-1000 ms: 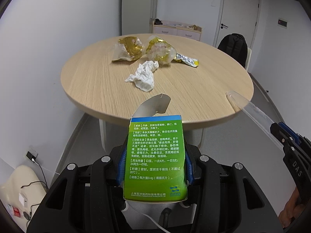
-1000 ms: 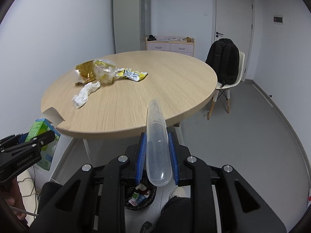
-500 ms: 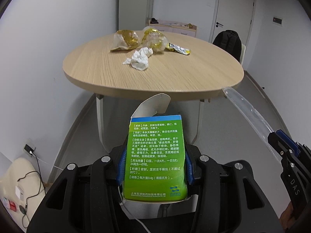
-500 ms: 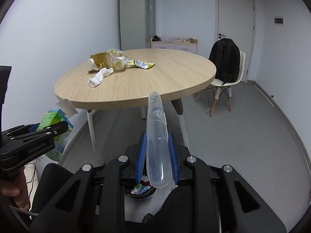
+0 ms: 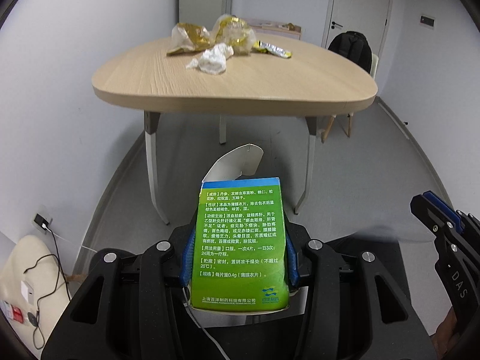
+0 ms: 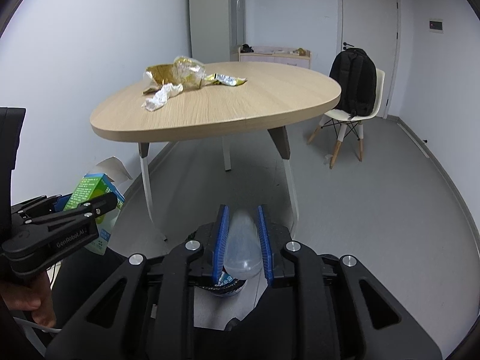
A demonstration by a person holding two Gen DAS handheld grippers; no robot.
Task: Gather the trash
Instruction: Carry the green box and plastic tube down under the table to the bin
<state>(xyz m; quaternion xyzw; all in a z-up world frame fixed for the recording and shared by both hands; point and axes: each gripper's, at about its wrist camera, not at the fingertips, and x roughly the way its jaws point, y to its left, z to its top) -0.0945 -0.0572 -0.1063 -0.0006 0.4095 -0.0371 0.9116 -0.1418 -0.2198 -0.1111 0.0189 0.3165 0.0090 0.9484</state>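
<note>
We see left gripper (image 5: pixel 240 258) clamping green medicine box (image 5: pixel 240 246); right gripper (image 6: pixel 242 243) clamping clear plastic tube (image 6: pixel 242 249); tissue (image 5: pixel 213 60), wrappers (image 5: pixel 210 34) at round table's (image 5: pixel 270 90) far edge.

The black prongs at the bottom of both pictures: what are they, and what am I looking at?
They are tools, not robot arms. A person holds a hand-held gripper in each hand, and each carries a wide-angle camera looking forward along its two fingers. One picture comes from the left hand-held gripper, which is clamped on a green box with its flap open. The other comes from the right hand-held gripper, clamped on a clear tube; the left one shows at that picture's left edge. Ahead stands a round wooden table with trash on it: a tissue, a gold bag, a clear bag and a yellow packet. The job is collecting trash.
</note>
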